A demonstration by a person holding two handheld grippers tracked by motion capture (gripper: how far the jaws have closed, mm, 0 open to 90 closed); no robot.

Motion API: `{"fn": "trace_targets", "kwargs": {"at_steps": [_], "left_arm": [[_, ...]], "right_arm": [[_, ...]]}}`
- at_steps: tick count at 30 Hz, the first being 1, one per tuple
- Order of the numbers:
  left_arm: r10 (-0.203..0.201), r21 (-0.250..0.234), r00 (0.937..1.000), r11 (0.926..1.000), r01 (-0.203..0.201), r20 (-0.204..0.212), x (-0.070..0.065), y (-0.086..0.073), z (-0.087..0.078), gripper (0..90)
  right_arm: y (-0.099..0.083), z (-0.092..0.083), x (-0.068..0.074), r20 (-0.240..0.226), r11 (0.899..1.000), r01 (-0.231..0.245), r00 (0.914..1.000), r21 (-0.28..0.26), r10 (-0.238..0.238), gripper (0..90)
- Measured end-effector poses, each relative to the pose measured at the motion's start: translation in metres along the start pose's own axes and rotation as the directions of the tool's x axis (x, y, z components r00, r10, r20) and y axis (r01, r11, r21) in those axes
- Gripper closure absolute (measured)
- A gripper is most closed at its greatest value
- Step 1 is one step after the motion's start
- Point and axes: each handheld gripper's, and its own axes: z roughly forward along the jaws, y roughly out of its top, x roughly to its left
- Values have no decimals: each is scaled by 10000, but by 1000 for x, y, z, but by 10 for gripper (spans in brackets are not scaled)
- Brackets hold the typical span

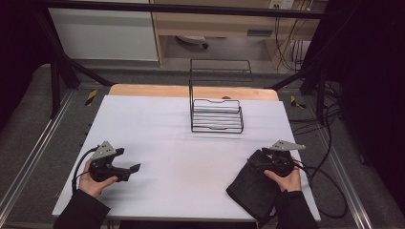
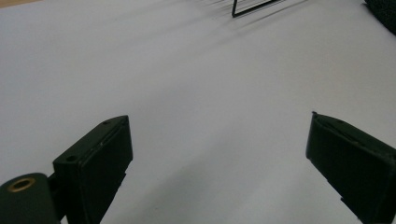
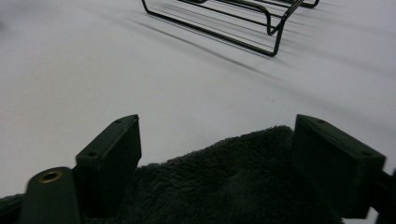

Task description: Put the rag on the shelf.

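The dark fleecy cloth (image 1: 253,188) lies folded at the near right corner of the counter (image 1: 181,143), one corner running out to the near edge. The right claw (image 1: 263,153) sits over the cloth's far end with its jaws spread to either side of the pile; in the right gripper view the cloth (image 3: 233,186) fills the gap between them, but the pads do not look pressed in, so this reads as a claw lined up to pinch rather than one already gripping. The left claw (image 1: 135,168) waits open and empty over bare counter on the near left, pointing right, probably kept free to take a second corner.

The wire rack (image 1: 217,114) stands at the far middle, well apart from both claws. Between it and the cloth the surface is open, leaving room to drag or spread. The right and near edges are close to the cloth, so any pull should go left or far.
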Motion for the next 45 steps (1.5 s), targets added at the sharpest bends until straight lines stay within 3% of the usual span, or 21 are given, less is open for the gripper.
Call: {"fn": "trace_targets", "kwargs": {"at_steps": [4, 10, 13, 19, 28, 32, 38, 45], "left_arm": [[39, 17, 10000, 10000, -39, -35, 0, 1, 0, 70], [27, 7, 10000, 10000, -27, -61, 0, 0, 0, 74], [8, 20, 10000, 10000, -8, -63, 0, 0, 0, 76], [53, 51, 10000, 10000, -53, -45, -1, 1, 1, 80], [39, 69, 10000, 10000, -39, -48, -1, 0, 2, 86], [42, 62, 10000, 10000, -42, -52, -1, 0, 2, 89], [43, 74, 10000, 10000, -42, -66, -1, 0, 2, 91], [61, 96, 10000, 9999, -61, -70, -1, 1, 3, 93]], "right_arm": [[4, 8, -13, 275, 9994, -292, 9992, 199, 287, 263], [6, 18, -26, 698, 9958, -359, 9971, 839, 300, 385], [6, 21, -30, 668, 9952, -436, 9971, 878, 378, 433], [4, 29, -32, 308, 9890, -339, 9991, 1438, 298, 583], [3, 29, -30, 234, 9885, -422, 9990, 1455, 392, 747], [5, 28, -27, 331, 9895, -248, 9992, 1421, 203, 786], [10, 27, -20, 328, 9911, 412, 9984, 1270, -457, 803], [21, 36, -7, -201, 9846, 1207, 9927, 1268, -1191, 805]]}}
